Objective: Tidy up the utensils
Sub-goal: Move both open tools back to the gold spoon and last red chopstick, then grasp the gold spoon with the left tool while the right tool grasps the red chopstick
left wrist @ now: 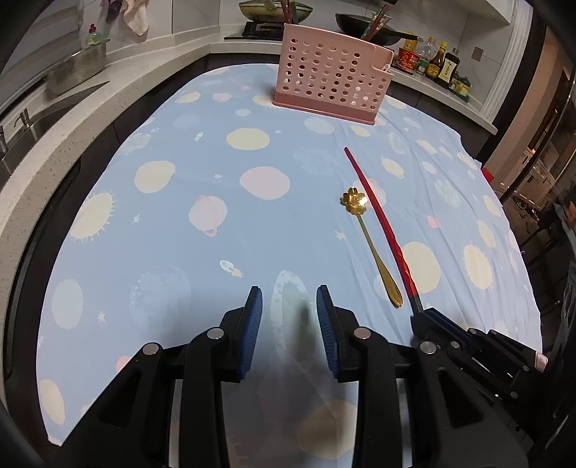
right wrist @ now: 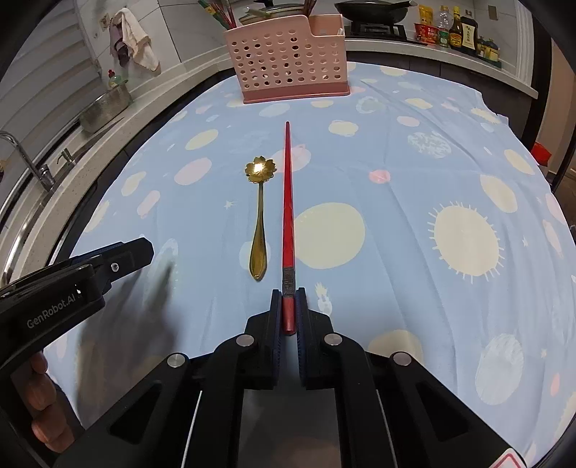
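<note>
A red chopstick [right wrist: 287,201] lies on the blue patterned tablecloth [right wrist: 414,252], pointing toward a pink perforated utensil holder [right wrist: 291,61] at the table's far edge. My right gripper [right wrist: 288,298] is shut on the chopstick's near end. A gold flower-bowl spoon [right wrist: 260,216] lies just left of the chopstick. In the left wrist view, my left gripper [left wrist: 289,298] is open and empty above the cloth, left of the spoon [left wrist: 370,244] and chopstick [left wrist: 378,223], with the holder [left wrist: 331,75] far ahead and the right gripper [left wrist: 419,316] at lower right.
A counter with a sink [right wrist: 32,169] and metal strainer [right wrist: 104,108] runs along the left. A stove with a wok [right wrist: 370,10] and sauce bottles [right wrist: 453,28] stand behind the holder. The holder has chopsticks in it [right wrist: 219,14].
</note>
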